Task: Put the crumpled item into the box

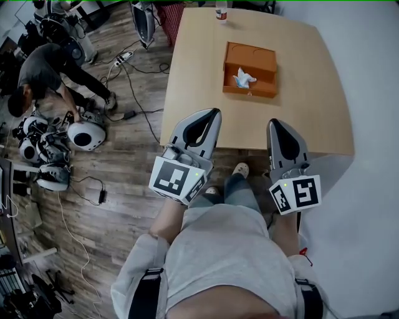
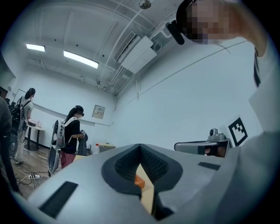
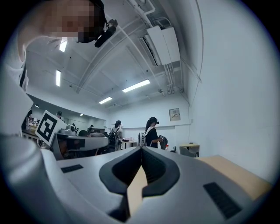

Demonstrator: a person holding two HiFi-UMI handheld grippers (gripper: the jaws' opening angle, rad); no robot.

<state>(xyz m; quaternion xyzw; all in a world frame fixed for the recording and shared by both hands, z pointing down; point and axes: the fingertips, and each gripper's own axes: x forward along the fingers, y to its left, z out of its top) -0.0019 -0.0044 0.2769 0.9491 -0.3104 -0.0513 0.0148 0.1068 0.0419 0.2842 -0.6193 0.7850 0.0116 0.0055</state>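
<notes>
Crumpled item (image 1: 244, 78), a pale blue-and-white wad, lies inside the orange box (image 1: 250, 52) in the upper middle of the head view, close to the box's near wall. The box sits on the wooden table (image 1: 199, 75), well apart from both grippers. Judged from that, the putting-in looks done, which would explain why neither tool is anywhere near the box.

At the centre of the frame the left gripper (image 1: 212, 116) points up-frame and a little to the right, toward the box, with its tip over the table's near edge. The right gripper (image 1: 278, 124), right of centre, lies roughly parallel to it, its tip also just over that edge. Both are held low and close to the person's body, marker cubes toward the torso and forearms tucked at the sides, which reads as a rest pose and not a reach.

In the left gripper view the jaw tips are pressed together with nothing between them. The slit below the tips shows only a strip of tabletop and an orange sliver, likely the box. The right gripper view shows the same closed, empty jaws, with bare tabletop in the slit.

A plastic bottle (image 1: 221, 11) stands at the table's far edge at the top of the frame, and a person (image 1: 43, 68) crouches over white equipment on the floor at upper left
</notes>
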